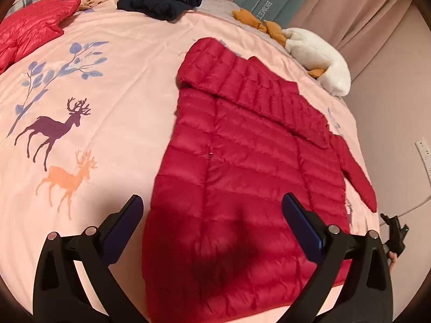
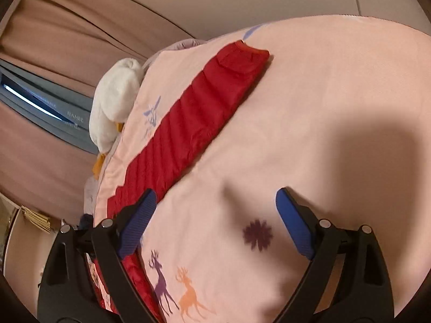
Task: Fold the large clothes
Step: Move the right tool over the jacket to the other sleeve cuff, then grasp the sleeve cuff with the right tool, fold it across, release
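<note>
The red padded jacket (image 1: 242, 167) lies flat on the pink bedspread (image 1: 121, 86), one sleeve folded across its upper part, the other sleeve (image 2: 196, 123) stretched toward the bed's edge. The left gripper (image 1: 212, 207) hangs above the jacket's hem, jaws wide, nothing between them. The right gripper (image 2: 215, 204) stands over bare bedspread beside the sleeve, jaws wide and empty. A white plush toy (image 1: 317, 56) sits at the bed's edge.

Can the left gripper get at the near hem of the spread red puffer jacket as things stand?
Probably yes: the left gripper is open and empty above the red puffer jacket, with nothing lying on the hem.
</note>
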